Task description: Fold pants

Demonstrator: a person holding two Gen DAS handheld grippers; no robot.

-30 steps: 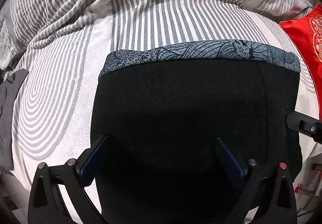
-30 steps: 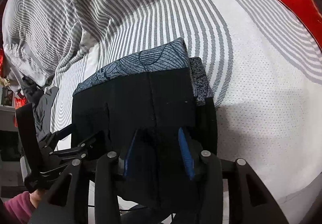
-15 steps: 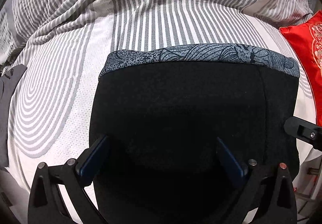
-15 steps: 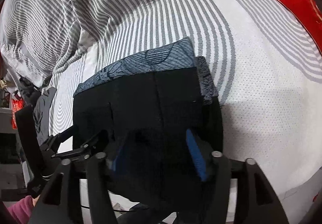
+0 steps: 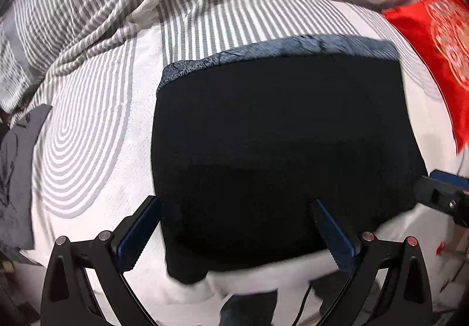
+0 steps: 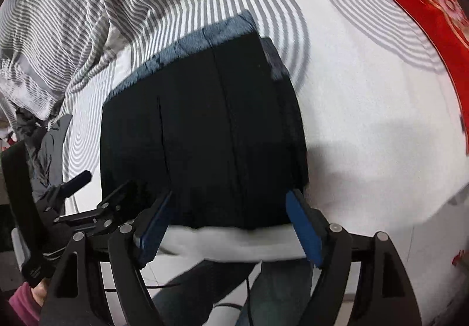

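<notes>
The right gripper (image 6: 228, 223) has just been opening; its jaws now stand wide with nothing pressed between them, clear of the near edge of the pants (image 6: 202, 132). The left gripper (image 5: 237, 235) is spread too, empty. Compared with a second ago both sit higher and farther back. The pants lie as a compact black rectangle on the bed (image 5: 88, 132), so the fold looks finished.

Bare bed (image 6: 366, 121) lies open at the frame's right; a red cushion (image 6: 425, 3) and rumpled striped bedding (image 5: 117, 3) bound the top.
</notes>
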